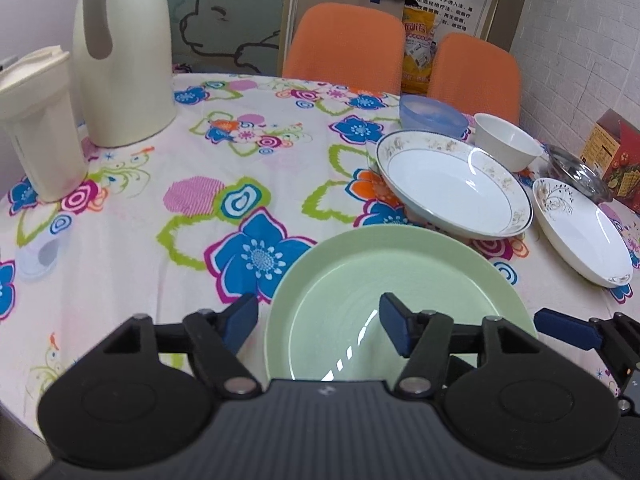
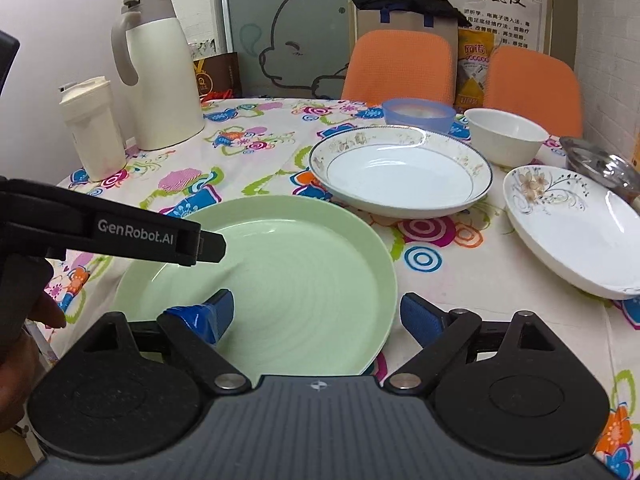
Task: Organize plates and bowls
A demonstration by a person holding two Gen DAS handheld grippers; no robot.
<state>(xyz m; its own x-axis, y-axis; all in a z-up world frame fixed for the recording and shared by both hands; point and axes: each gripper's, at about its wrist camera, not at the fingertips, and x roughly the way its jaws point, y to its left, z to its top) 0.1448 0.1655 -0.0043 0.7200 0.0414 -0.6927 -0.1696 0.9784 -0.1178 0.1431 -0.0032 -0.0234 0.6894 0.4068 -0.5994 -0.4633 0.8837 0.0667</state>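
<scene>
Plates and bowls sit on our round desk (image 2: 472, 280), which wears a cloth full of bright flowers. Closest to us is the green plate (image 1: 384, 280), lying flat near the front edge. Our left tool (image 1: 320, 322) hangs over its left rim with its two blue fingers spread wide, holding nothing. One finger is over the cloth and the other is over the plate. Our right tool (image 2: 316, 318) hangs over the right side of the same plate, and its fingers are spread wide too, with nothing between them. We cannot tell if either tool touches the plate.

Behind the green plate is a deep white plate with a gold flower rim (image 2: 400, 172). To the right of it is a white plate with a painted flower (image 2: 572, 228), near the desk's right edge. Farther back we see a blue bowl (image 2: 418, 114) and a white bowl (image 2: 506, 136) side by side. A glass bowl (image 2: 600, 164) sits at the far right.

On the left side of the desk stand a tall cream jug (image 2: 160, 80) and a small cream cup with a lid (image 2: 94, 132). Two orange chairs (image 2: 404, 68) wait behind the desk.
</scene>
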